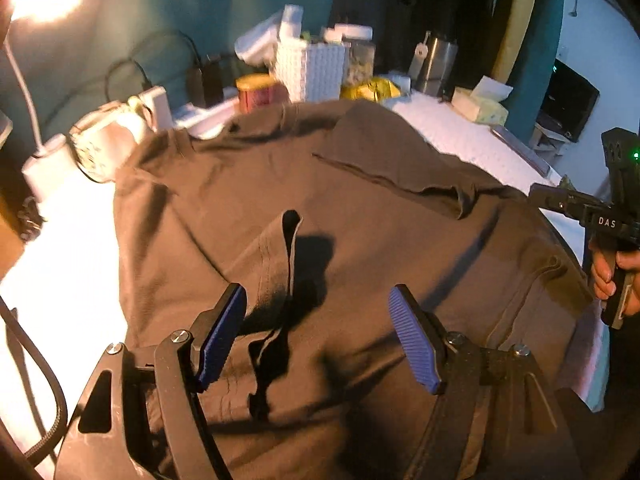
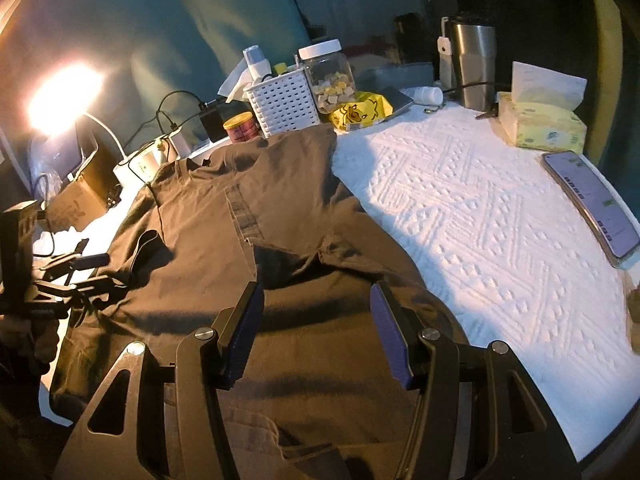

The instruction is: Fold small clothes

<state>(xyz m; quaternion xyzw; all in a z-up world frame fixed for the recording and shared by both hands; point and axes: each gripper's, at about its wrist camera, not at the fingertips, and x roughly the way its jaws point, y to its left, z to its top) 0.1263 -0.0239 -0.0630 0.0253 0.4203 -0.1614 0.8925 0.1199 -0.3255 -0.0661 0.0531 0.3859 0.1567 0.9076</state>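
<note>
Left-wrist view: the left tongs [image 1: 316, 340] hung wide open and empty just above a dark brown garment [image 1: 248, 184] spread over the white-covered bench [image 2: 480, 220]. Right-wrist view showed the right tongs [image 2: 316, 336] likewise parted, gripping nothing, over the cloth's near edge. One sleeve [image 1: 400, 160] already lay folded inward. Soft, light and limp, the fabric would likely sag and crease when lifted; a hem or corner looked the surest hold. Beyond it stood a white basket [image 2: 282, 100], a jar [image 2: 328, 76] and a lamp [image 2: 64, 100].
</note>
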